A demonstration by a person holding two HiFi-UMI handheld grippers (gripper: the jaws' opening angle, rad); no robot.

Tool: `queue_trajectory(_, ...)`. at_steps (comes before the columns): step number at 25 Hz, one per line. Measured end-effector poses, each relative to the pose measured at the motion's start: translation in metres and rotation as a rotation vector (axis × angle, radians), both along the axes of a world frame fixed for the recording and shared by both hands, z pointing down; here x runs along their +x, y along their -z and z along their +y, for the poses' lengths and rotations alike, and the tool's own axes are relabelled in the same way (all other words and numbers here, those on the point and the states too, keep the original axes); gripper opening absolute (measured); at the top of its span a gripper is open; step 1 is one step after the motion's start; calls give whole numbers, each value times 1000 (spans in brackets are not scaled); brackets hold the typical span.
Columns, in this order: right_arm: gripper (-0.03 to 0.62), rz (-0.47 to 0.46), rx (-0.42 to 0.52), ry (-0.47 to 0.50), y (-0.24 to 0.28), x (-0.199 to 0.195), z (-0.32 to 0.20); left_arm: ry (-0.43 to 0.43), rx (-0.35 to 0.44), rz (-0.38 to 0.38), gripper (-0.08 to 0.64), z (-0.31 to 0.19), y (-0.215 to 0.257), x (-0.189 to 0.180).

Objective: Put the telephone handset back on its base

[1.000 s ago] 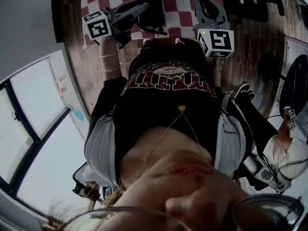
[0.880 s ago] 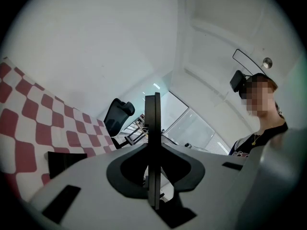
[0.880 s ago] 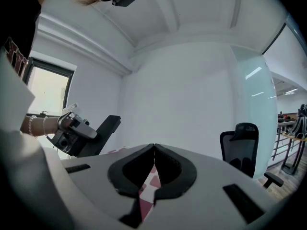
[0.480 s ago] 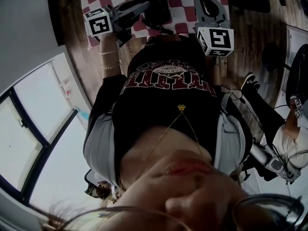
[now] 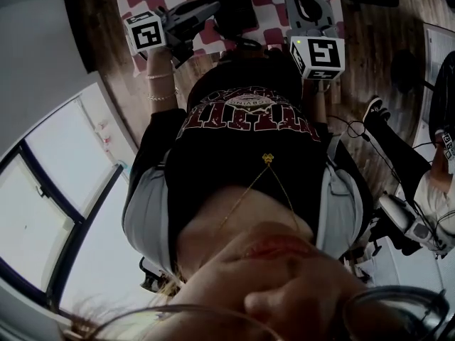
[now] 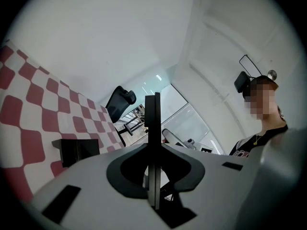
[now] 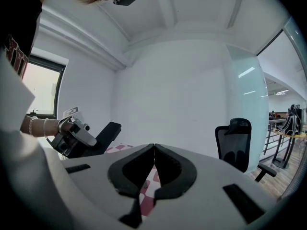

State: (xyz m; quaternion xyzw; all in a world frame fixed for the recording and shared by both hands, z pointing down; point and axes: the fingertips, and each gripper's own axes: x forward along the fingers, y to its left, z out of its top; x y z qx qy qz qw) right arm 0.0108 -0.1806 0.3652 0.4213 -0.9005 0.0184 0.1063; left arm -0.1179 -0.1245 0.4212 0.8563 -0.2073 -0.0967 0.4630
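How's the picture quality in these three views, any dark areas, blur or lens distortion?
Head view: dim overall, the person's black shirt losing detail, and the window frame bowed by the lens. Left gripper view: black fisheye corners, the pale wall nearly washed out, the checkered cloth curved. Right gripper view: the same round vignette, even light, the office chair clear.
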Motion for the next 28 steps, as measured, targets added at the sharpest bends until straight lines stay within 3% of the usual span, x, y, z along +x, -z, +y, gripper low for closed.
queue_trajectory(14,18,15,-16,-70,-12,7,16,-71,-36,7,81,0,-22,4)
queue_trajectory(28,18,45,-13,-107,-17,1,29,-70,-80,18,81,-2,-45,-8)
